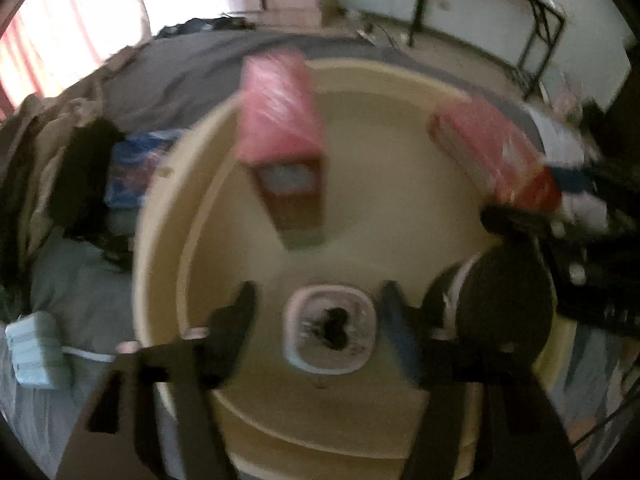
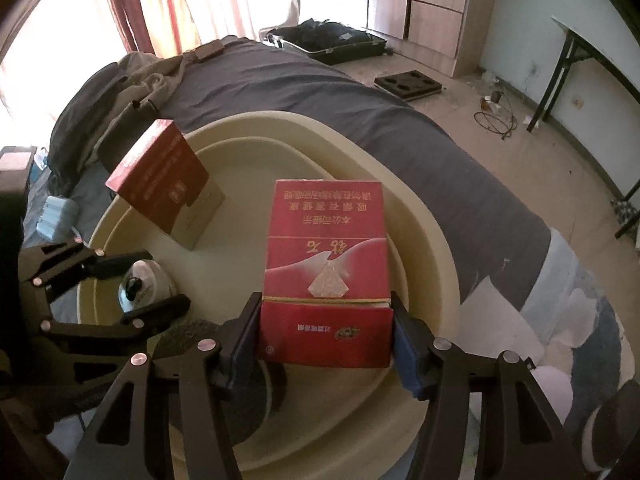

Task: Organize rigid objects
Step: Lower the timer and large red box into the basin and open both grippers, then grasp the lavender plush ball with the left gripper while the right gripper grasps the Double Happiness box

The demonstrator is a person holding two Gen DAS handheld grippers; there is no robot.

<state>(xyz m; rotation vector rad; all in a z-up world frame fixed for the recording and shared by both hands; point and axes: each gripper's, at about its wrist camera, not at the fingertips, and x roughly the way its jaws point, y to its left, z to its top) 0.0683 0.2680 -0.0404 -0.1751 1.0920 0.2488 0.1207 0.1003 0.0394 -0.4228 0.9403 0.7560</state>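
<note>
Right now your right claw [image 2: 326, 344] points steeply down over the cream basin [image 2: 432, 216], pinching a red carton [image 2: 326, 264] between its two blue pads [image 2: 406, 354]. The pads sit at 9 and 3 o'clock on the carton's near end, flat against its sides, and the carton tilts away from you toward 12, its printed face up and its text upside down to the right wrist camera. It hangs above the basin floor; whether its far edge touches the basin I cannot tell.

Your left claw [image 1: 316, 320] also points down into the basin [image 1: 160, 216], jaws spread, with nothing pressed between them. Directly under the gap lies a small white rounded dish [image 1: 330, 334] with a dark blob in its middle, clear of both fingers [image 1: 236, 320]. In the right wrist view that left claw [image 2: 132, 288] reaches in from 9 o'clock with the dish [image 2: 146, 284] between its tips.

A second red box [image 2: 164, 180] stands tilted at the basin's 10 o'clock side, its pale end down inside the basin. In the blurred left view it shows as a pink box [image 1: 280, 128] at 12 o'clock, with the held carton [image 1: 492, 152] at 2. A dark round object [image 1: 508, 300] sits at 4 o'clock, too blurred to name.

The basin rests on a bed [image 2: 304, 92] with a grey cover.
</note>
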